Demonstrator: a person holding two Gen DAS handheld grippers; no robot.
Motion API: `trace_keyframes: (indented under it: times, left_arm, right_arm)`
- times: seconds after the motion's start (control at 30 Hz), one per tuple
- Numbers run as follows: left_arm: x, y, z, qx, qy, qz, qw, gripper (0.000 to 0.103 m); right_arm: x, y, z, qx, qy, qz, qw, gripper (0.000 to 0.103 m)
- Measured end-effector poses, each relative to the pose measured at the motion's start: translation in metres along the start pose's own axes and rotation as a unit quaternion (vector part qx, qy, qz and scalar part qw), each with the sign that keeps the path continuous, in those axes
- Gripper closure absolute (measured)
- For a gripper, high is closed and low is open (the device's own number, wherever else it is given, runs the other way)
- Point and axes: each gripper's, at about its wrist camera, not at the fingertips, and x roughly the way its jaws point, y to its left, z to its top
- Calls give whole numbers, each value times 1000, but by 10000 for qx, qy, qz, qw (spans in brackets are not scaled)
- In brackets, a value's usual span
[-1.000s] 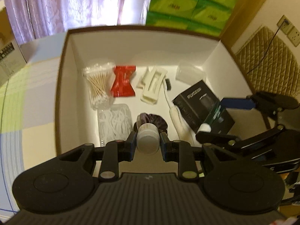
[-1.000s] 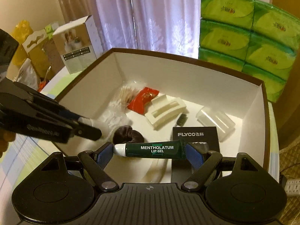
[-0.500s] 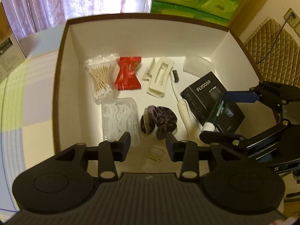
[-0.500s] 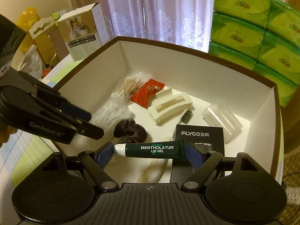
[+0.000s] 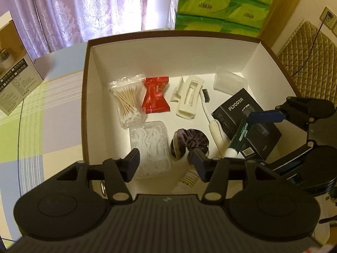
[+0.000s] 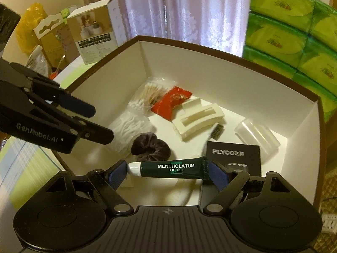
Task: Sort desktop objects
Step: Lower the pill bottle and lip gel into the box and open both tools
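A brown-rimmed white box holds cotton swabs, a red packet, a cream hair clip, floss picks, a dark scrunchie and a black FLYCO box. My left gripper hangs open above the box's near side, over a small white bottle lying on the floor. My right gripper is shut on a green lip gel tube, gripped end to end above the box; the tube also shows in the left wrist view.
A toothbrush and a clear plastic case also lie in the box. Green tissue packs are stacked behind it. A cardboard product box stands at the left on the checked tablecloth.
My left gripper let go of the small white bottle, which now lies on the box floor, then opened wide and lifted. The right gripper kept its hold on the lip gel.
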Motion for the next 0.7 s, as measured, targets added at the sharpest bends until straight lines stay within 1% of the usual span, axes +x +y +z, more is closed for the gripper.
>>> trace_keyframes:
  times: [0.03,0.07,0.13,0.2,0.27,0.43,0.53,0.7]
  left_arm:
    - [-2,0,0,9,-38,18,10000,46]
    - [-3,0,-1,21,-74,32,10000,39]
    - [-7,-1,-2,31,-147,88,9998,32]
    - [-10,-2,-4,99,-239,132,9996,31]
    - [-14,-3,-6,124,-300,166,9993,27]
    - [-23,-3,-11,118,-448,192,9987,22]
    - [-29,-6,-14,170,-533,283,9980,21]
    - [-41,-9,-19,174,-745,439,9961,15]
  right_arm:
    - [0,1,0,-2,-25,-13,10000,21]
    - [0,2,-1,-3,-52,-40,10000,20]
    - [0,3,-2,12,-75,-87,9999,14]
    - [-3,1,-4,100,-134,-114,9998,12]
    - [-6,-1,-5,172,-176,-134,9996,11]
    - [-21,-3,-11,299,-292,-170,9990,5]
    - [-31,-4,-14,409,-397,-277,9980,3]
    - [-47,-7,-22,727,-513,-629,9940,2]
